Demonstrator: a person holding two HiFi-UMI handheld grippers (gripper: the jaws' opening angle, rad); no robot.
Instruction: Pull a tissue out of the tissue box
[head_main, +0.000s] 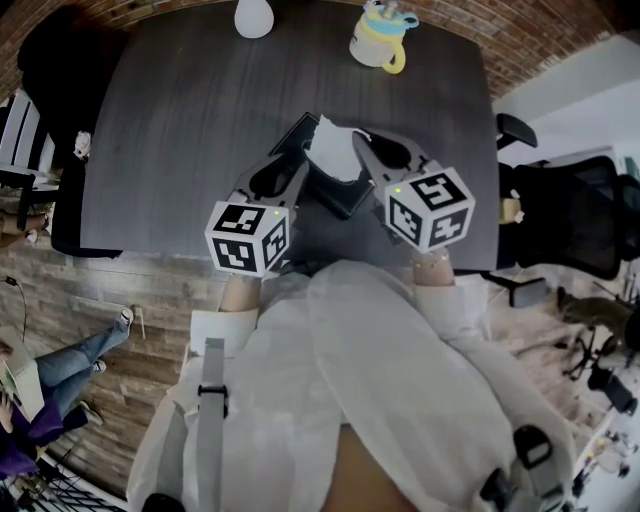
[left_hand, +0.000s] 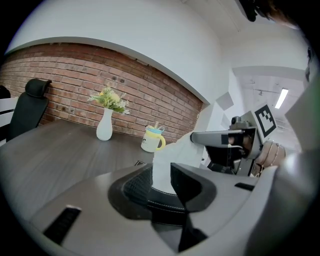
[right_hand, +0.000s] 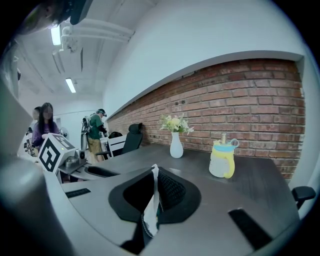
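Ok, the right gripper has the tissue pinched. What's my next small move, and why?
Probably draw the right gripper up and away from the tissue box. Its jaws are shut on the tissue, whose lower end sits in the box's opening. The left gripper is clamped on the box's edge, so the box should stay put as the sheet comes out.

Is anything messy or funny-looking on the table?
Nothing is spilled or broken. Only the black tissue box sits crooked, turned cornerwise to the edge of the table, with a tissue sticking up, pinched in the right gripper. The vase and cup stand upright.
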